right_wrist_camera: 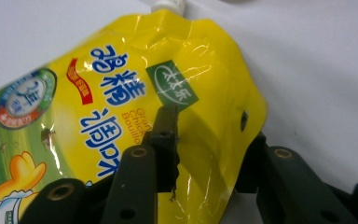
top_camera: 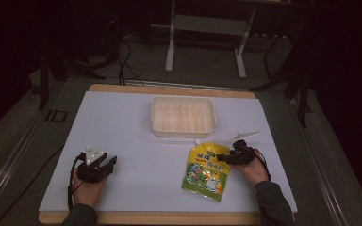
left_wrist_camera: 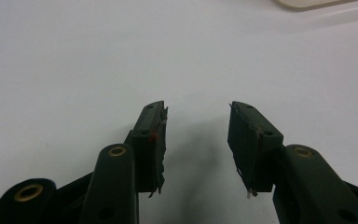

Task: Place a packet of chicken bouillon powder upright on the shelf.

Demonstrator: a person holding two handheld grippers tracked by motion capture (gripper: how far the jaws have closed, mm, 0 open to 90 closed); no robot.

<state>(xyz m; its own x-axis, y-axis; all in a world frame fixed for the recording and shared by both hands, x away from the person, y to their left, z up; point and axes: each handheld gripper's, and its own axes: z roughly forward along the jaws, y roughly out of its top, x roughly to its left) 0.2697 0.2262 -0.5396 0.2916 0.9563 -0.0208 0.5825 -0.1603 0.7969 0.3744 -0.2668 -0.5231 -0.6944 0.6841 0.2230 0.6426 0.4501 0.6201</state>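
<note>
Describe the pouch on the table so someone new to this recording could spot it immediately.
On the white table sheet, look just in front of the cream tray, toward the right gripper. The pouch lies flat there, bright yellow and green with a white spout, the only colourful thing.

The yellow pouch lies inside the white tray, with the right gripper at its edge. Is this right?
Not quite. In the high view the yellow pouch lies on the white table sheet, in front of the white tray, not inside. The right gripper is at its edge.

The yellow pouch (right_wrist_camera: 121,107) carries large blue Chinese characters, the orange words "Granulated Chicken Bouillon", partly covered, a green tag with white Chinese characters, and a round badge reading "3".
</note>
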